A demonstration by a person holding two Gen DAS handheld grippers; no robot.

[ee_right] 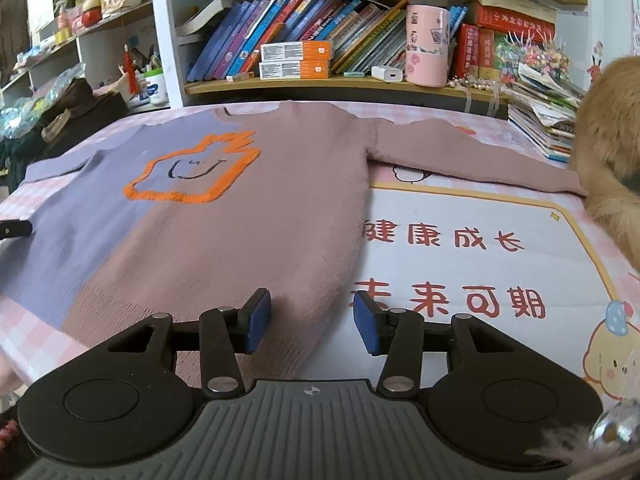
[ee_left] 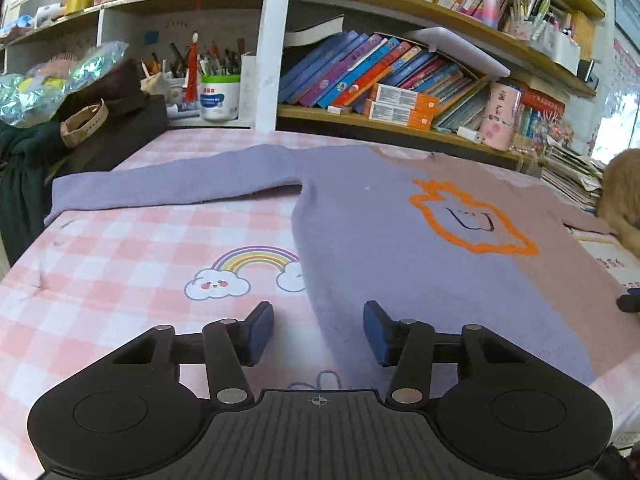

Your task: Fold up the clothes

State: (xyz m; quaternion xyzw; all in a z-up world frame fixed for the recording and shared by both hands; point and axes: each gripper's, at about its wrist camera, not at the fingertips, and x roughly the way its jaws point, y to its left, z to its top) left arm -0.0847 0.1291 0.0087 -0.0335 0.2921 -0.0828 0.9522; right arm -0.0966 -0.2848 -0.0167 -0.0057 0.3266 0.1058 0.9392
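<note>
I see the sweater (ee_left: 384,240) spread flat, front up, across the table (ee_left: 140,248), sleeves out to either side, hem nearest me. My left gripper (ee_left: 319,330) and right gripper (ee_right: 312,322) both stand with jaws apart, holding nothing, each straddling a near hem corner. To fold cleanly I'd pinch both corners level. Only the left view shows the lilac sleeve (ee_left: 168,188) whole; only the right shows the brown sleeve (ee_right: 472,156) reaching some orange fur (ee_right: 612,136).

books (ee_right: 304,32) on shelf | pink cup (ee_right: 426,46) | checked tablecloth (ee_left: 132,248) | pen holder (ee_left: 220,96)
</note>
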